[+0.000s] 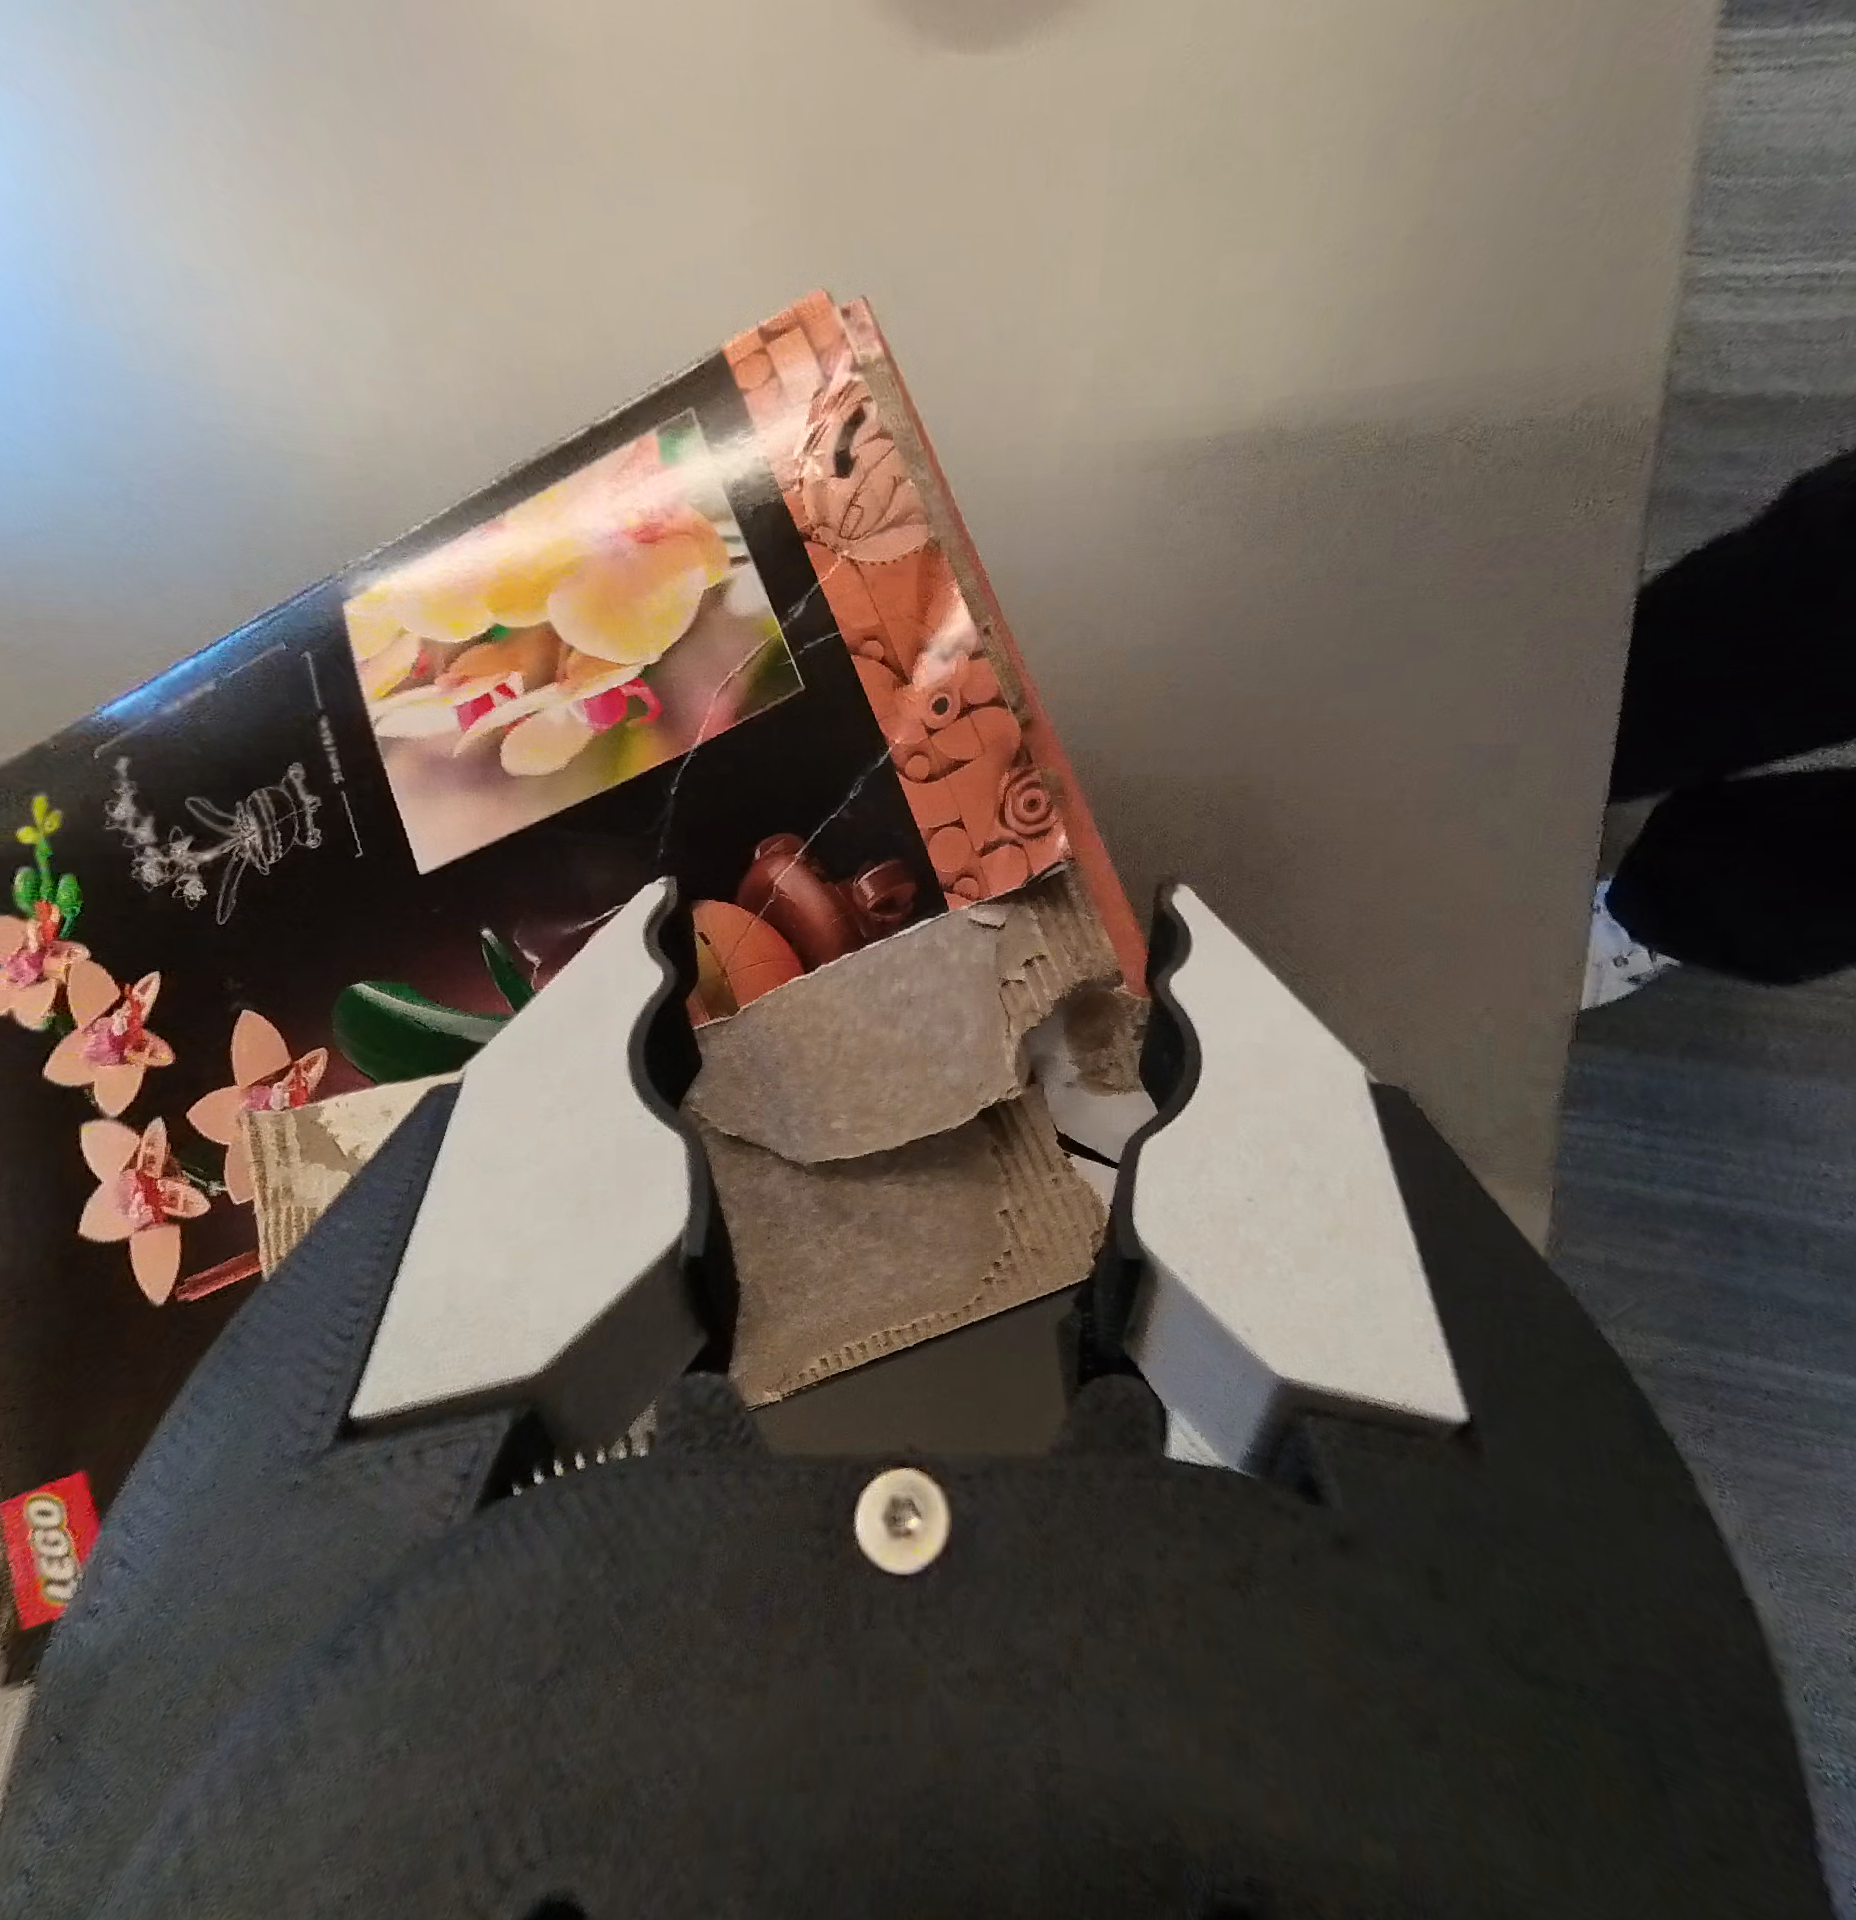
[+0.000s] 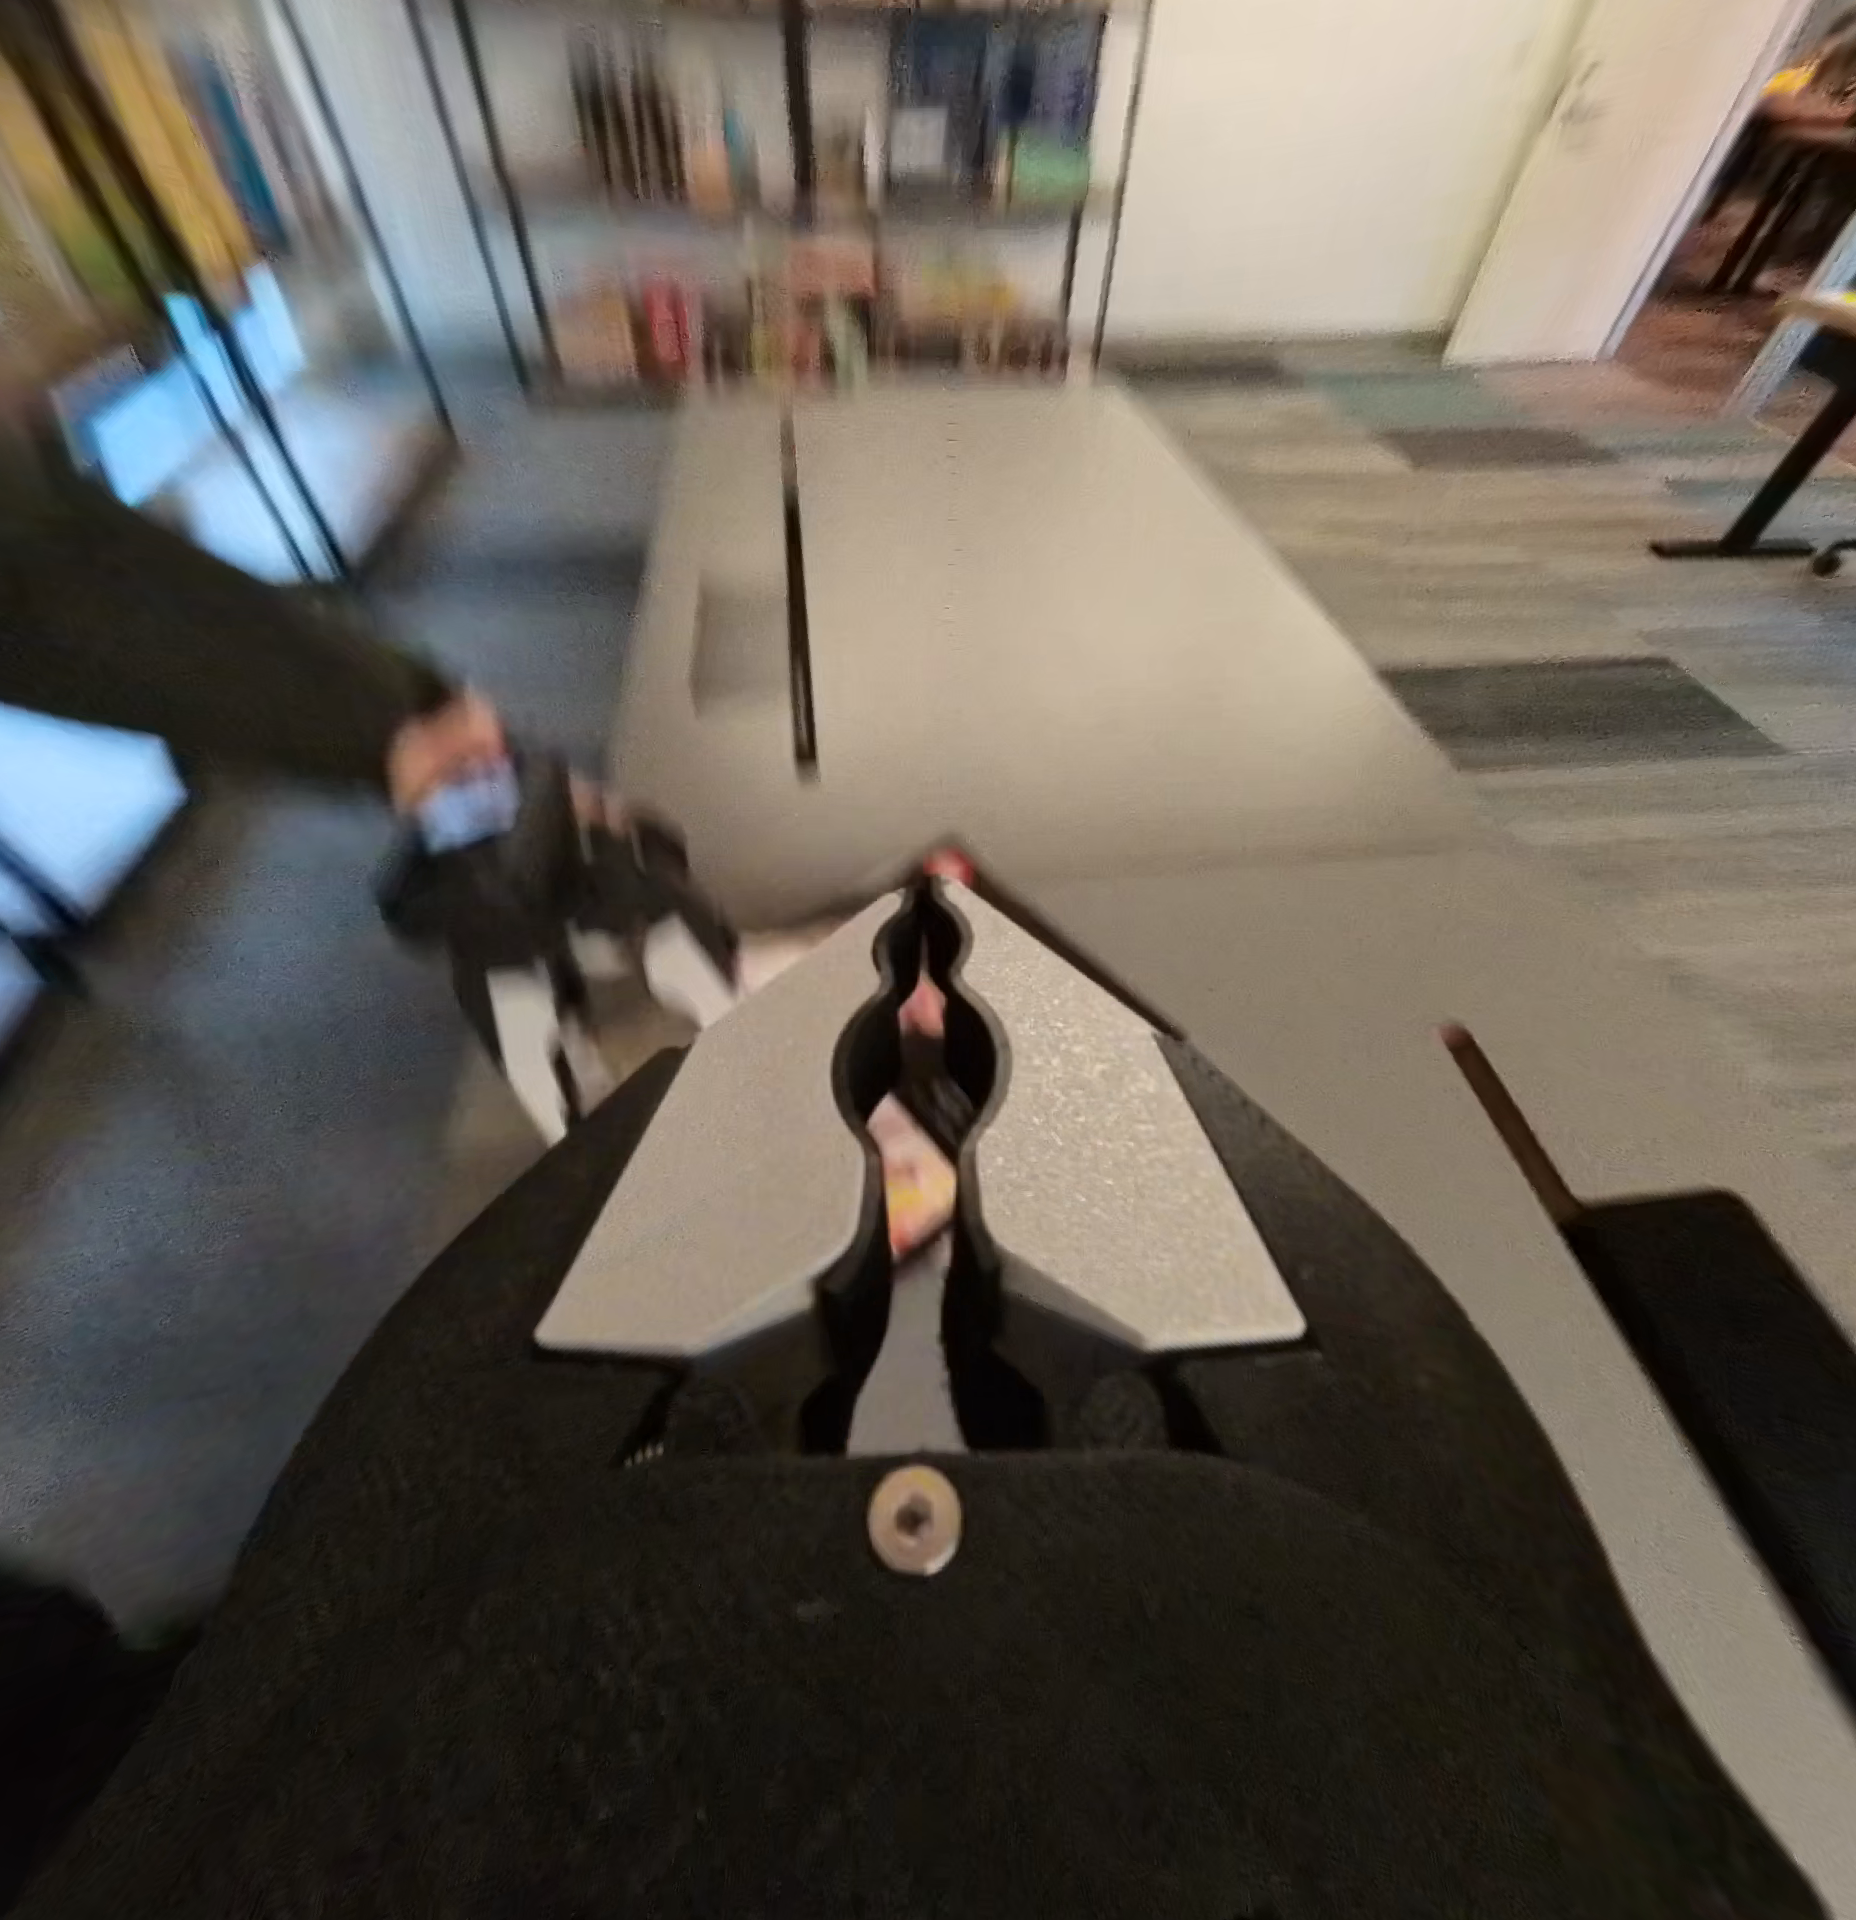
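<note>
Carpeted office floor in grey patches is stretching away behind everything, with dark metal shelving (image 2: 799,187) standing blurred against the far wall and a long grey table (image 2: 1059,623) running toward it. Lying flat on that table is a printed cardboard box (image 1: 550,665) with flowers pictured on a black face and a salmon-coloured edge strip; its long axis is running from the lower left of the left wrist view up toward the right, and its near corner is torn down to bare grey board. The left gripper (image 1: 908,1039) is sitting right over that torn corner with its fingers standing apart on either side of the ripped board, so it is gaping rather than clamping, though whether the inner pads are touching the card is hard to tell. The right gripper (image 2: 929,935) is drawn almost fully together, and something thin and colourful (pink, yellow and red, probably a part of the same box) is showing in the narrow slot between its fingers; the blur is making it impossible to name. Farther left in the right wrist view, a dark-sleeved hand (image 2: 456,748) is carrying the other gripper
</note>
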